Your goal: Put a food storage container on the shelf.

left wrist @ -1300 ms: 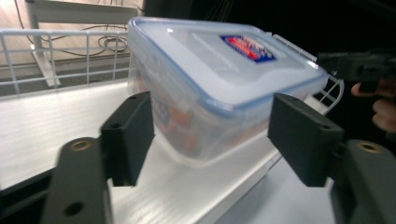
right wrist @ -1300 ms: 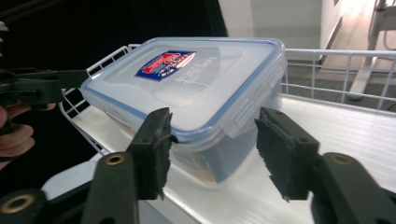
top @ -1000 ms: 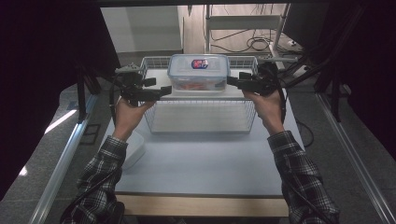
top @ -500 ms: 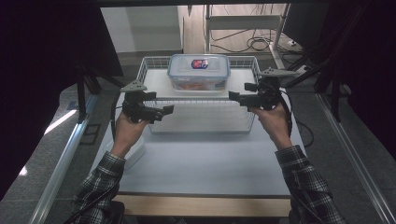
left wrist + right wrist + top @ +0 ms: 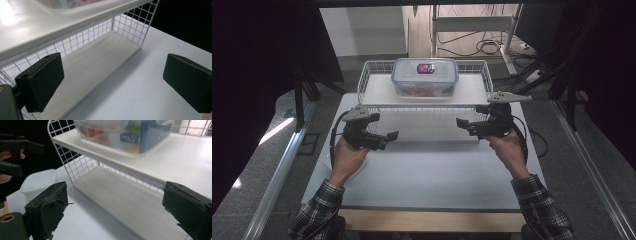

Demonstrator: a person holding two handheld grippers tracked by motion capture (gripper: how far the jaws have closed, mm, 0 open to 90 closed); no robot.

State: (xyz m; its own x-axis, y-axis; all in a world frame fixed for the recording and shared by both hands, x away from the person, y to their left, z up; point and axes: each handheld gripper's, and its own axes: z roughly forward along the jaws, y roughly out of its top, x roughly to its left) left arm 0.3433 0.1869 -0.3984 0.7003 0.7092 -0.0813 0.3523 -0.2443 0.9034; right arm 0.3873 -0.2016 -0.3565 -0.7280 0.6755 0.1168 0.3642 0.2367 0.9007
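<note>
The clear lidded plastic food container [image 5: 425,78] is sitting at the middle of the white wire rack's [image 5: 373,76] top shelf, toward the counter's [image 5: 427,175] far edge. The left gripper [image 5: 391,136] and right gripper [image 5: 460,123] are hovering before the rack, fingers wide apart, holding nothing. Any regrasp probably wants level approaches from both ends.

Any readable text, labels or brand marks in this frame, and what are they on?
None can be read.
Lid sticker on the clear container: red and blue, too small to read.
Blue label on the container's side, right gripper view: white lettering, too blurred to read.
</note>
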